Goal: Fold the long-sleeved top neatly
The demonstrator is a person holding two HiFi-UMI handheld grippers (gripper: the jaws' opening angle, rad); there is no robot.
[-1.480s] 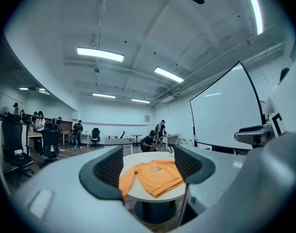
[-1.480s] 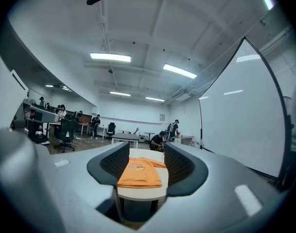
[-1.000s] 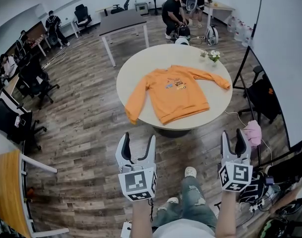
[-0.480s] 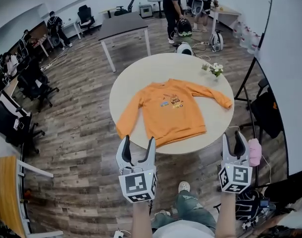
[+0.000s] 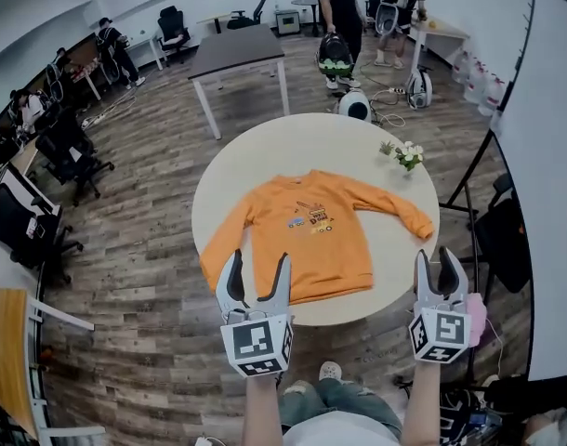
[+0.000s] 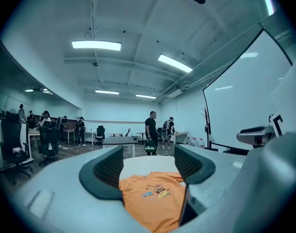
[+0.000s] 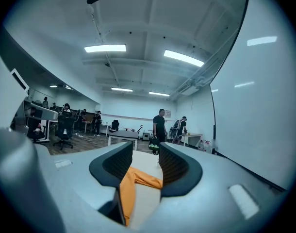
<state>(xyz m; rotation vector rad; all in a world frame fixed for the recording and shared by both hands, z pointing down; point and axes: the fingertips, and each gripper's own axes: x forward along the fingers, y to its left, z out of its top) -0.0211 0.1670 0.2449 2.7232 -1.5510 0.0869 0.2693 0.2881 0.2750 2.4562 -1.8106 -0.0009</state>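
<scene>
Top (image 5: 307,235) nearer level left gripper (image 5: 257,262)

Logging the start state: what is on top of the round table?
An orange long-sleeved top lies spread out, print up, sleeves out. A small bunch of white flowers stands near the far right edge of the round table. Whatever lies under the top is covered.

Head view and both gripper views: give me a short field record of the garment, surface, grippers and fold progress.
garment: orange long-sleeved top, spread flat, print up, both sleeves out
surface: round table; small flowers near its edge, apart from the top
left gripper: jaws apart, holding nothing
right gripper: jaws apart, holding nothing
progress: no fold made yet
</scene>
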